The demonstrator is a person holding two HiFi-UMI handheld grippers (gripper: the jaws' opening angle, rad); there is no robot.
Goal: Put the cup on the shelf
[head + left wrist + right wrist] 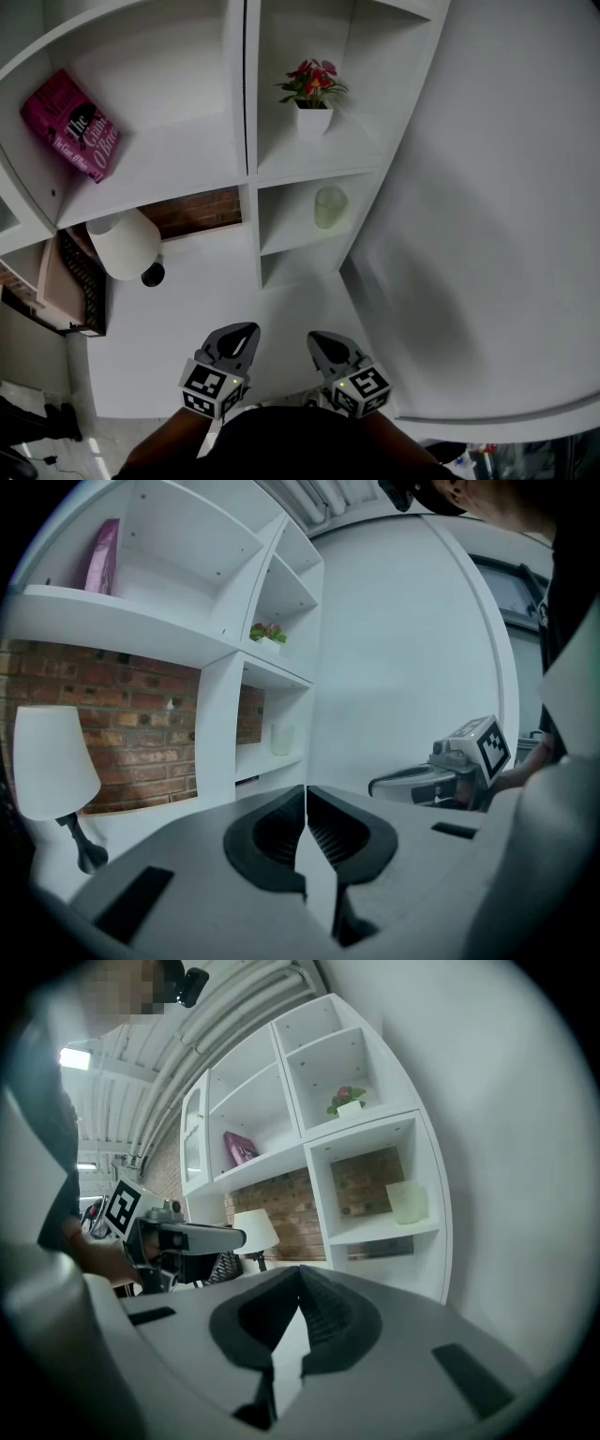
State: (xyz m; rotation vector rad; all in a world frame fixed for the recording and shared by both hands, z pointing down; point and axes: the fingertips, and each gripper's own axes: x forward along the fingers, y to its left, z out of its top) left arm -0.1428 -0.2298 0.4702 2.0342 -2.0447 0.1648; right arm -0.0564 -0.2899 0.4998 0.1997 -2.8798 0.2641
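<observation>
Cup (330, 206) sits upright in the shelf's (251, 141) lower right compartment, while left tongs (246, 332) and right tongs (317, 338) are both clenched, empty, over the table's (178, 319) near edge.

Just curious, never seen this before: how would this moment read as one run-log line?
cup: on shelf, compartment under flower pot | left gripper: shut, empty | right gripper: shut, empty

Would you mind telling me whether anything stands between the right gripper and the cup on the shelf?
Nothing visible does: only bare white tabletop lies between the right gripper and the cup, which stands alone in its open-fronted compartment.
</observation>
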